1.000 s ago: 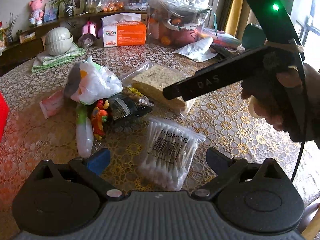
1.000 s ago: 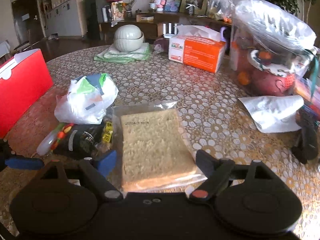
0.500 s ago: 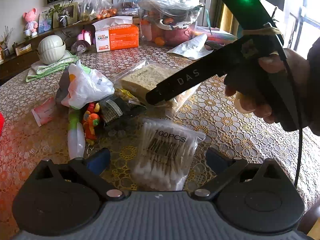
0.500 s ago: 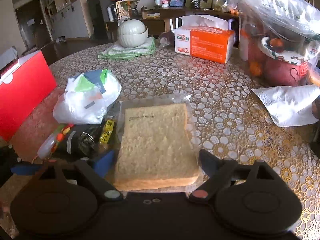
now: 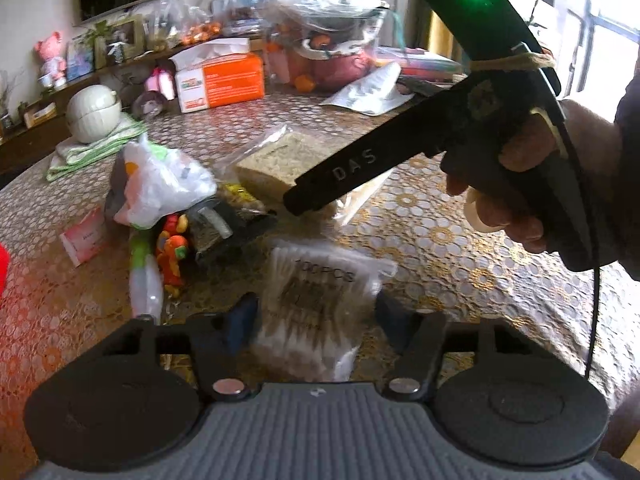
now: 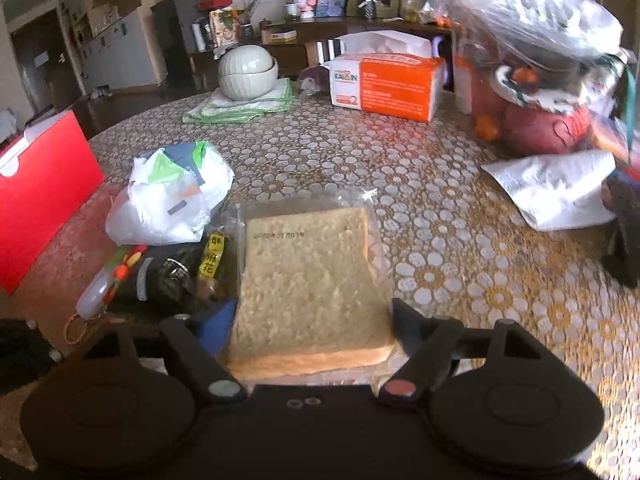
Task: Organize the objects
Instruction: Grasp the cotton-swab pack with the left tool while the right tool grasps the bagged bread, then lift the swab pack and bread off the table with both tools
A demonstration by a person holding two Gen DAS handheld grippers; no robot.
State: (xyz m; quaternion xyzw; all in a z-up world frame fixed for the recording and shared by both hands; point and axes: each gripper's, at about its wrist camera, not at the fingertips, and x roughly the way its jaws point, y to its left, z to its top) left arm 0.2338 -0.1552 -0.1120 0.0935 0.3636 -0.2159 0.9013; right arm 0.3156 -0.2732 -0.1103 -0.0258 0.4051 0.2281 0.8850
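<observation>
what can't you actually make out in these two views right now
- Left wrist view: the clear bag of cotton swabs is motion-blurred, so whether the closing left gripper presses it is unclear.
- Right wrist view: the bagged bread slice has its near edge hidden behind the closing right gripper.
- Right wrist view: the red cardboard box is cut off by the left edge.

Bare bench [image 6: 460, 240] with a lace-patterned cloth lies open to the right of the clear-bagged slice of brown bread [image 6: 308, 280], as far as a crumpled white paper bag [image 6: 556, 188]. On the bread's left the way is crowded: a dark snack packet with a yellow label [image 6: 172, 276] just beside it, a bunched white plastic bag [image 6: 172, 196] behind that, and an upright red cardboard box [image 6: 40, 196] farther left. In the left wrist view, the right gripper [image 5: 308, 204] hangs over the bread, above the clear packet of cotton swabs [image 5: 316, 308].
</observation>
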